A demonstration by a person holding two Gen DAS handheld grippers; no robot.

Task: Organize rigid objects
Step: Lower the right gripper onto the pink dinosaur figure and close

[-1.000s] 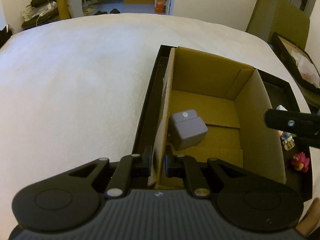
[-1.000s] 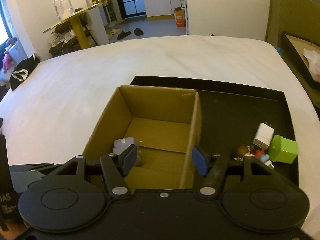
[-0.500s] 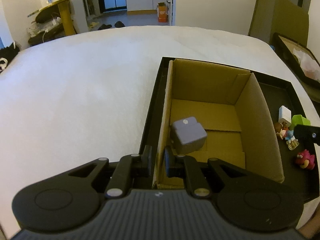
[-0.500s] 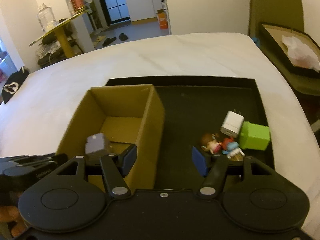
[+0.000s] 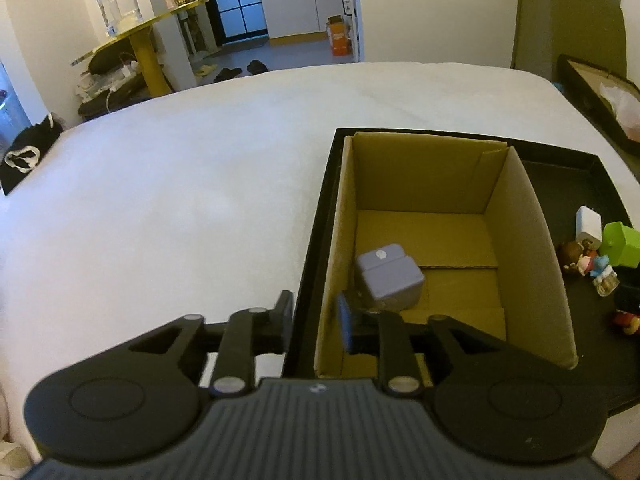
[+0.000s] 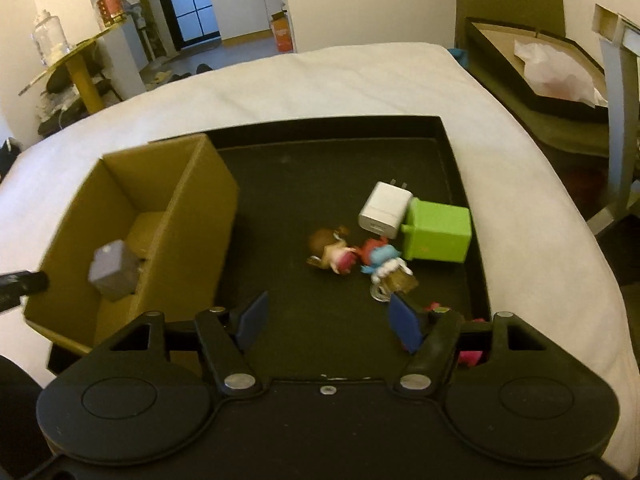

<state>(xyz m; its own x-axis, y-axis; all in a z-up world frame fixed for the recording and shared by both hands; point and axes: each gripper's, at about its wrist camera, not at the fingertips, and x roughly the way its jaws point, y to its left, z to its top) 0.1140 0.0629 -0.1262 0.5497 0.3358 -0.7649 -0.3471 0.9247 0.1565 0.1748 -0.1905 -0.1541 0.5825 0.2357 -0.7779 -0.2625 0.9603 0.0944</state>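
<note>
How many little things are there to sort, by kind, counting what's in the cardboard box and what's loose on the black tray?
Cube-shaped blocks: 2, a grey-purple block in the cardboard box and a green block on the black tray
White charger: 1
Small figurines: at least 3; more are half hidden behind the right gripper
Total: at least 6

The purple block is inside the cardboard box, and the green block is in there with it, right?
Not quite. The purple block is inside the cardboard box, but the green block is outside it, on the black tray beside the white charger. The right wrist view shows this best.
</note>
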